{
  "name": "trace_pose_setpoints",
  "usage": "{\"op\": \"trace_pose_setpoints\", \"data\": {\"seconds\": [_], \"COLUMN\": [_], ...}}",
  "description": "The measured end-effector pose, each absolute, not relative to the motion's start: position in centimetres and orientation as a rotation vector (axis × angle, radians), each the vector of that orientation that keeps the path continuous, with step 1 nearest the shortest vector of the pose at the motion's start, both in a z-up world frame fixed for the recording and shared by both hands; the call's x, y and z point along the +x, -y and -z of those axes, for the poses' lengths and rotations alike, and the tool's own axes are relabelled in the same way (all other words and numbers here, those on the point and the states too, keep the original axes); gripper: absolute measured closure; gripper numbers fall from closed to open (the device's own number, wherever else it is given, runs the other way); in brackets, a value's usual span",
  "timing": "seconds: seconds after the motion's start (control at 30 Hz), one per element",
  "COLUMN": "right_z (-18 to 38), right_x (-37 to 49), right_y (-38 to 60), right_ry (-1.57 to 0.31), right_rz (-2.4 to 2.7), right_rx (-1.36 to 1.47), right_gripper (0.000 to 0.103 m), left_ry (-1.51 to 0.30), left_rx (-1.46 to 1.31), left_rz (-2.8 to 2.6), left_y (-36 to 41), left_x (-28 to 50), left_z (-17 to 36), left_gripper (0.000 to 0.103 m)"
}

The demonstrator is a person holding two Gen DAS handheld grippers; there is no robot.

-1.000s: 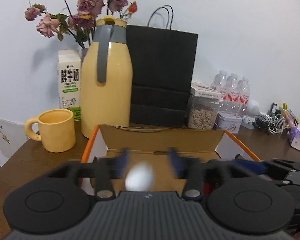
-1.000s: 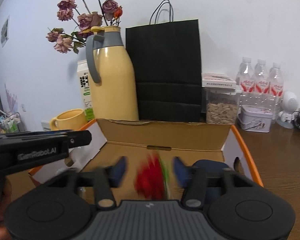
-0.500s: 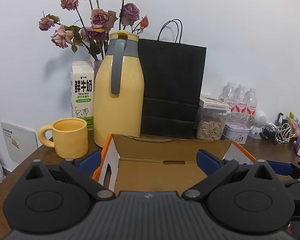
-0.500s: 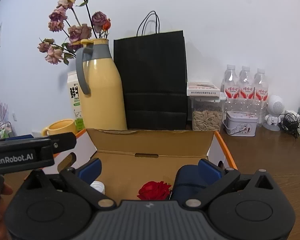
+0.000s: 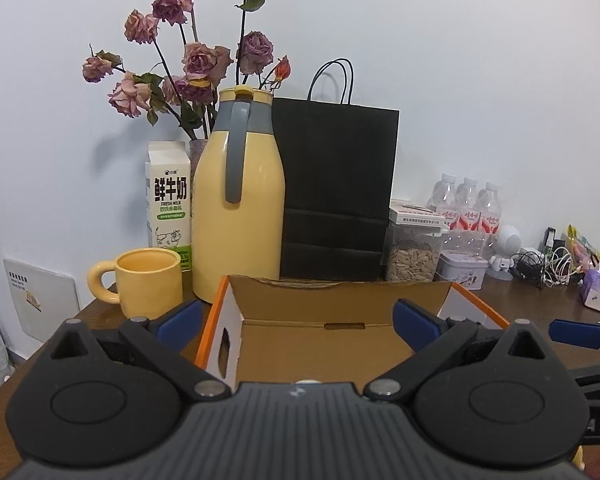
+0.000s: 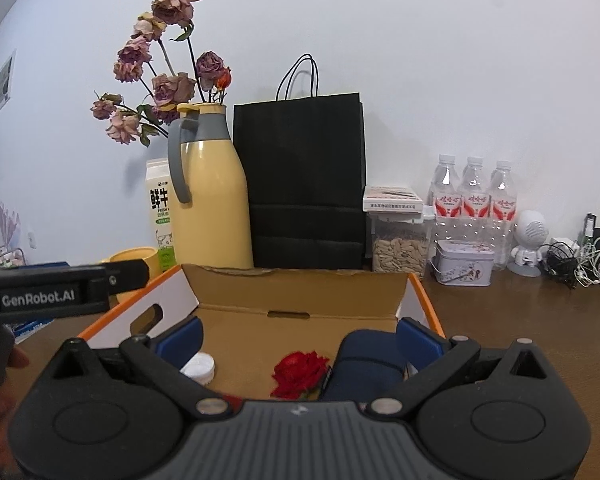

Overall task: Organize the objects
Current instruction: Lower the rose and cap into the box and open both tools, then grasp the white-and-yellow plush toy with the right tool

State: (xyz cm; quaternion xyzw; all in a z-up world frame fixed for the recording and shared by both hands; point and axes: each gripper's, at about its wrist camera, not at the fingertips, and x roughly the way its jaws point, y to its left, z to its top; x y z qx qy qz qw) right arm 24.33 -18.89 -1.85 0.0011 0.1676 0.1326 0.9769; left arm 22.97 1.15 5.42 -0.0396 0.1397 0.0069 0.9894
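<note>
An open cardboard box [image 5: 332,292] with orange-edged white sides sits on the brown table; it also shows in the right wrist view [image 6: 296,292]. Inside it lie a red artificial rose [image 6: 300,372], a white round bottle [image 6: 198,366] and a dark blue case [image 6: 364,364]. My left gripper [image 5: 298,322] is open and empty above the box's near edge. My right gripper [image 6: 298,340] is open and empty above the box's contents. In the left wrist view the box's contents are hidden behind the gripper body.
Behind the box stand a yellow thermos jug [image 5: 238,208], a black paper bag [image 5: 336,196], a milk carton [image 5: 168,204], a yellow mug [image 5: 146,282], a seed jar [image 5: 414,254], a small tin [image 6: 464,262], water bottles [image 6: 474,200] and cables [image 6: 580,256].
Both grippers opened and drew back and up from the box. The white bottle left the left gripper and the red rose left the right; both now lie in the box.
</note>
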Motion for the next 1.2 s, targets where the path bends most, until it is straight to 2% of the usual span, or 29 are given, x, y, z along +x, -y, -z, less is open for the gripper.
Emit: {"op": "trace_pose_setpoints", "data": {"seconds": [0.37,0.8,1.0,1.2], "right_z": [3.1,6.3,7.1,7.6], "right_x": [18.5,14.8,15.8,17.2], "right_y": [20.0,21.1,21.1,21.1], "right_ry": [-0.390,-0.543,-0.620,-0.668], "right_rz": [-0.266,-0.291,-0.290,-0.255], "right_rx": [-0.031,0.015,0.128,0.211], "right_gripper": [0.000,0.001,0.014,0.022], "left_ry": [-0.298,-0.394,-0.410,-0.427], "left_rx": [-0.050,-0.048,-0.071,-0.091], "left_rz": [-0.011,-0.025,-0.035,-0.034], "left_y": [-2.6,-5.1,-6.4,-7.1], "left_x": [17.6,12.3,11.1,11.0], "left_z": [-5.1,-2.9,-2.5,-2.1], "left_gripper": [0.000,0.000,0.000,0.000]}}
